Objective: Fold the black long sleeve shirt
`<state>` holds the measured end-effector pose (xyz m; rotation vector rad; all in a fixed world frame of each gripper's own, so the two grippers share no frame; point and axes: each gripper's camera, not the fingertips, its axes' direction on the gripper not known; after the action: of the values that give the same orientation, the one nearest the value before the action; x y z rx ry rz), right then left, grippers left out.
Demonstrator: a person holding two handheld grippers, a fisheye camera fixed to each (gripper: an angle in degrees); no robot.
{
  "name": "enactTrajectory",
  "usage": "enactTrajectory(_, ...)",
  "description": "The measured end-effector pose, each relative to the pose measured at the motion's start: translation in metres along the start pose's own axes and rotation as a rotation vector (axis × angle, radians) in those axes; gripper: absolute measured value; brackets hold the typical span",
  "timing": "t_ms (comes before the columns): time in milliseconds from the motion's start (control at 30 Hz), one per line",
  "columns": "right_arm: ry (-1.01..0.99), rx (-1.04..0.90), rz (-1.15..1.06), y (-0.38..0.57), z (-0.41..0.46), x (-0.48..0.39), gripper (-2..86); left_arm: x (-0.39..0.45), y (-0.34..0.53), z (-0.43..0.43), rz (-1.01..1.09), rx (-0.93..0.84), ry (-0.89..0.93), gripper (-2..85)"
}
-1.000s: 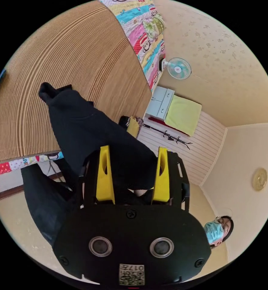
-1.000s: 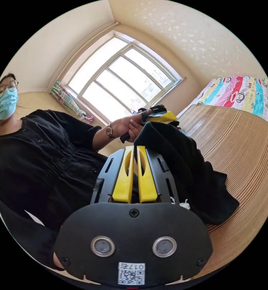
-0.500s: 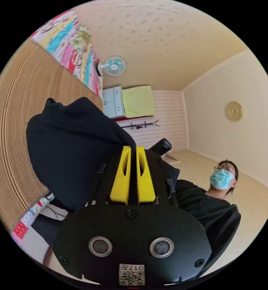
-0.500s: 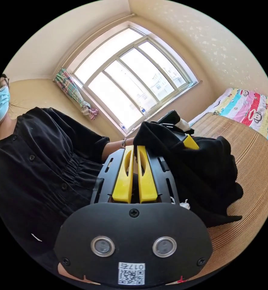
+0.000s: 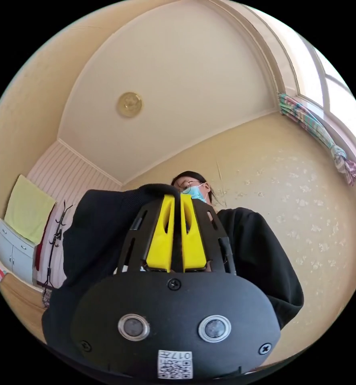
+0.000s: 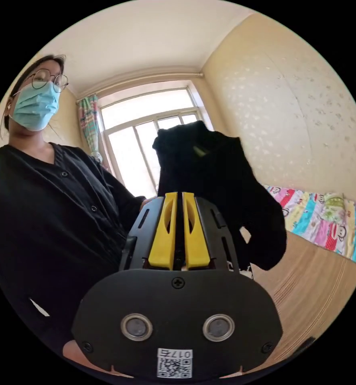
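Left gripper (image 5: 177,196): yellow jaws nearly closed on a fold of the black long sleeve shirt (image 5: 93,236), the cloth edge curling over the tips.
Right gripper (image 6: 177,194): jaws drawn almost together; dark cloth sits in the slit, so it likely pinches the shirt (image 6: 214,192) too, though I cannot be certain.
Shirt: lifted in the air, bunched, hanging from both tools, its long axis running downward.
Key relation: the woven bamboo mat (image 6: 318,276) lies below and beyond the hanging hem; the patterned quilt (image 6: 326,224) borders it.
Judgement: the garment wants spreading flat on the mat; both tools seem equally near.
Person (image 6: 37,192): stands close behind.
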<state>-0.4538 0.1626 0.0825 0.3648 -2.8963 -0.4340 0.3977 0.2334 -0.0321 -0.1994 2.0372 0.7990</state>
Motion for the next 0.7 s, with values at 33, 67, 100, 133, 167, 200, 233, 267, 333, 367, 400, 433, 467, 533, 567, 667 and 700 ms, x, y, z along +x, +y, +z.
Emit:
enactTrajectory(33, 0.02, 0.006, 0.032, 0.004, -0.003, 0.004, 6.5, -0.003, -0.001, 0.007, 0.01, 0.01, 0.04, 0.2)
enactTrajectory(67, 0.042, 0.028, 0.082, 0.013, -0.008, 0.01, 8.7, -0.005, -0.002, 0.011, 0.011, 0.013, 0.066, 0.1)
enactTrajectory(100, 0.062, 0.054, 0.109, 0.021, -0.011, 0.013, 10.8, -0.01, -0.003, 0.018, 0.007, 0.013, 0.115, 0.1)
enactTrajectory(133, 0.074, 0.068, 0.118, 0.025, -0.011, 0.014, 11.8, -0.015, -0.002, 0.025, -0.005, 0.015, 0.134, 0.0)
enactTrajectory(167, 0.095, 0.095, 0.122, 0.032, -0.009, 0.014, 13.9, -0.017, -0.001, 0.027, -0.015, 0.018, 0.13, 0.0)
enactTrajectory(200, 0.084, 0.118, 0.082, 0.037, -0.002, 0.011, 16.7, -0.023, 0.003, 0.031, -0.035, 0.027, 0.124, 0.0)
enactTrajectory(233, 0.066, 0.129, 0.057, 0.039, 0.003, 0.008, 18.2, -0.03, 0.008, 0.034, -0.053, 0.044, 0.137, 0.0)
enactTrajectory(267, 0.022, 0.132, 0.018, 0.042, 0.017, 0.004, 20.7, -0.033, 0.01, 0.035, -0.059, 0.056, 0.152, 0.0)
enactTrajectory(333, -0.03, 0.073, -0.018, 0.041, 0.044, -0.003, 22.2, -0.044, 0.021, 0.036, -0.073, 0.106, 0.203, -0.1)
enactTrajectory(367, 0.003, 0.01, -0.034, 0.041, 0.066, -0.009, 21.9, -0.046, 0.024, 0.036, -0.072, 0.117, 0.211, 0.0)
enactTrajectory(400, 0.052, -0.07, -0.044, 0.042, 0.091, -0.011, 21.0, -0.05, 0.028, 0.036, -0.069, 0.135, 0.221, 0.0)
enactTrajectory(433, 0.066, -0.116, -0.043, 0.043, 0.103, -0.01, 19.9, -0.054, 0.032, 0.035, -0.073, 0.149, 0.22, 0.0)
enactTrajectory(467, 0.079, -0.22, -0.015, 0.046, 0.128, -0.003, 17.5, -0.056, 0.034, 0.035, -0.076, 0.155, 0.216, 0.1)
enactTrajectory(533, 0.06, -0.343, 0.043, 0.049, 0.158, 0.01, 6.8, -0.067, 0.042, 0.036, -0.114, 0.155, 0.174, 0.1)
enactTrajectory(567, 0.048, -0.323, 0.094, 0.05, 0.166, 0.016, 5.2, -0.07, 0.043, 0.037, -0.126, 0.154, 0.162, 0.1)
enactTrajectory(667, 0.252, -0.257, 0.08, 0.046, 0.168, 0.003, 3.5, -0.081, 0.051, 0.035, -0.152, 0.169, 0.137, 0.2)
enactTrajectory(700, 0.374, -0.244, 0.075, 0.041, 0.166, -0.005, 3.2, -0.084, 0.053, 0.033, -0.162, 0.169, 0.108, 0.2)
